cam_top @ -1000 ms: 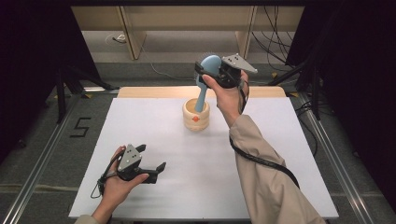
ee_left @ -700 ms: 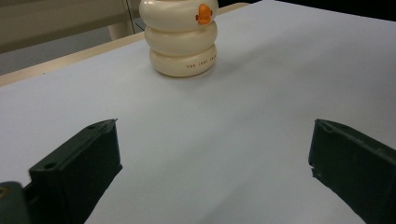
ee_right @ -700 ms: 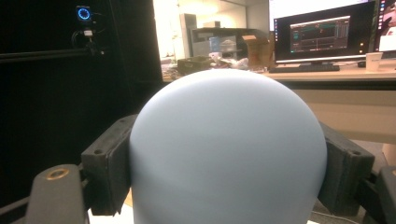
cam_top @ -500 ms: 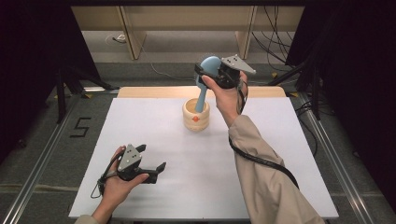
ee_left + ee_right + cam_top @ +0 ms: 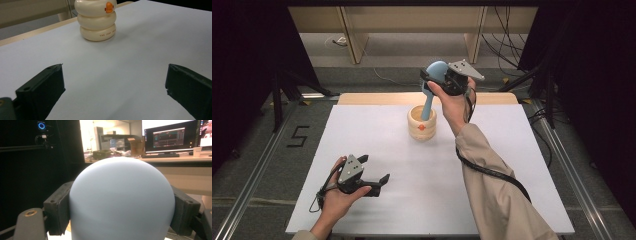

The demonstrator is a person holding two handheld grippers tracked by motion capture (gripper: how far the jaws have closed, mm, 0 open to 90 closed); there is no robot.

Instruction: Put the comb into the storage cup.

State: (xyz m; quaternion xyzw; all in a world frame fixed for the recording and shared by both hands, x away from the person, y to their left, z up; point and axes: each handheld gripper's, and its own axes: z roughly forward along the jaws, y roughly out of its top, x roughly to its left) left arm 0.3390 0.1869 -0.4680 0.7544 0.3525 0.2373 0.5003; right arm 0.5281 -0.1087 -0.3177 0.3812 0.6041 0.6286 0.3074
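Note:
A cream, ringed holder (image 5: 422, 121) with an orange mark stands near the far middle of the white table top (image 5: 362, 140). A light blue utensil (image 5: 432, 90) with a rounded head stands in it, leaning to the right. My right gripper (image 5: 435, 79) is shut on that rounded head (image 5: 122, 200), one black jaw on each side of it. My left gripper (image 5: 374, 178) rests low over the near left of the table, held in a hand, its jaws wide open with nothing between them. The left gripper view looks at the cream holder (image 5: 96, 20) from low down.
A wooden strip (image 5: 377, 98) runs along the table's far edge, with shelf legs and cables on the floor behind. Metal rails (image 5: 257, 165) flank the table on both sides. A desk with a monitor (image 5: 170, 138) shows in the right gripper view.

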